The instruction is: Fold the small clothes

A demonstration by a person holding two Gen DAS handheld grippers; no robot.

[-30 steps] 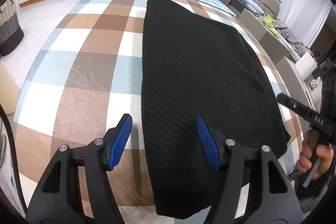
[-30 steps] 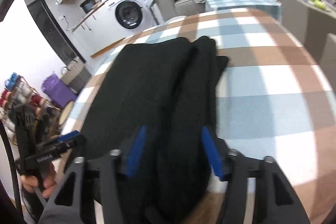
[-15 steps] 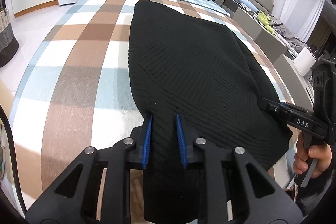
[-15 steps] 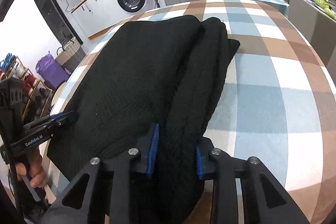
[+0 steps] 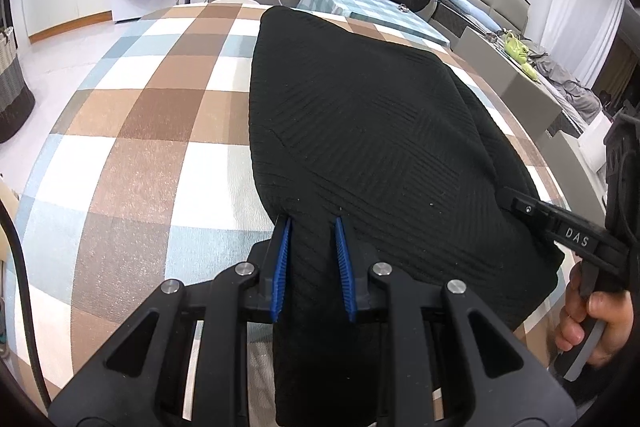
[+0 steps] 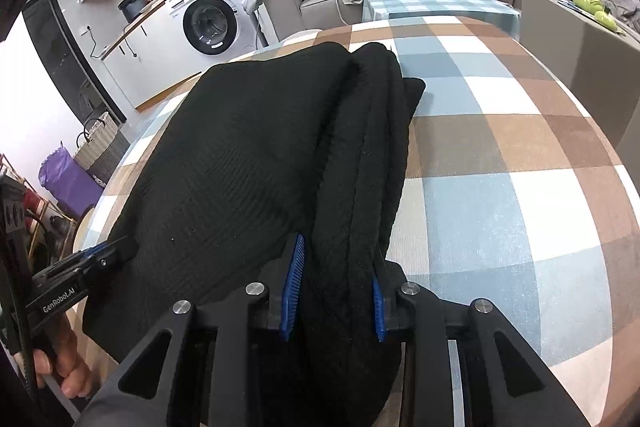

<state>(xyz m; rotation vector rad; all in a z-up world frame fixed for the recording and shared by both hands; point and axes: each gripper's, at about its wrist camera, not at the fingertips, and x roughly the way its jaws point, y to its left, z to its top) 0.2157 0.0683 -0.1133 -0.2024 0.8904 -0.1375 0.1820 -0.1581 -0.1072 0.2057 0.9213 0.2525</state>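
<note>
My left gripper (image 5: 312,259) is clamped on the near left edge of the black knit (image 5: 368,147), its blue pads (image 5: 282,267) pinching a fold at 6 o'clock in its own view. My right gripper (image 6: 334,287) is likewise closed on the thick, bunched right edge of the knit (image 6: 248,167); the right pad (image 6: 378,307) is mostly buried in cloth. The knit lies across the checked tablecloth (image 5: 140,147), running from 6 toward 12 o'clock. Its near hem is cut off under both grippers, so I cannot see how it hangs there. In the left view the other gripper enters at 4 o'clock, marked "DAS", the rest of the word hidden. In the right view, at 8 o'clock, I read "GenRobot.AI". The washing machine (image 6: 210,23) at 11 o'clock carries a label too small to read.
</note>
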